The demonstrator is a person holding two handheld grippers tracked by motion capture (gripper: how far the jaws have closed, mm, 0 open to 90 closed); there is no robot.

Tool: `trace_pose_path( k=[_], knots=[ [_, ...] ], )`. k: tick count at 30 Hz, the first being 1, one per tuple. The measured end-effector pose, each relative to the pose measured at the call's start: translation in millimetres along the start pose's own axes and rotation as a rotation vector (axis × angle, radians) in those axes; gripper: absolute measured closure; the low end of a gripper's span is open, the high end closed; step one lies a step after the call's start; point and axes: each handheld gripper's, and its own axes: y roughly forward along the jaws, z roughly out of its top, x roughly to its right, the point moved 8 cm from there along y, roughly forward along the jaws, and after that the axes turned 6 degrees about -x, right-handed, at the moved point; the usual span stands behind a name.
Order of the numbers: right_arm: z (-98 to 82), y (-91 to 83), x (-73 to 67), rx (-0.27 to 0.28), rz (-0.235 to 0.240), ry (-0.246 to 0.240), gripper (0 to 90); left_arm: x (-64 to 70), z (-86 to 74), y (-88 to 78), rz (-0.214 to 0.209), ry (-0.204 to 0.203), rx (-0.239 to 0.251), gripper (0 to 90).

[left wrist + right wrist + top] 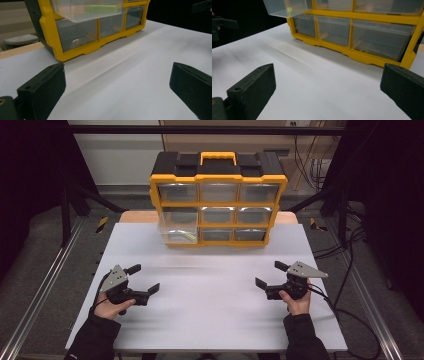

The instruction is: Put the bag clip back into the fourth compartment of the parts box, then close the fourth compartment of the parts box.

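A yellow and black organizer (218,195) with clear drawers stands at the back of the white table (210,310). Its middle-left drawer (177,227) is pulled out, and a pale green stick (186,235) lies inside. My left gripper (145,278) rests open at the front left, nothing between its jaws. At the front right my right gripper (270,274) is open too and holds nothing. The left gripper view looks across bare table between the jaws (117,87) to the pulled-out drawer (82,10) and green stick (101,9). The right gripper view (327,90) faces the organizer's bottom row (362,35).
Black frame struts (75,195) stand at both back corners, and cables (345,285) trail off the table's right side. Bare white tabletop lies between the grippers and the organizer. The other drawers (256,215) sit closed.
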Motion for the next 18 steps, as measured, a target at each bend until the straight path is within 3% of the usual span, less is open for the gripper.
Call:
trace_pose_path(
  k=[18],
  knots=[
    [-8.9,-4.1,0.3,-0.014,-0.010,-0.010,0.6,4.0,20.4,0.4,0.007,0.023,-0.016,0.7]
  ],
)
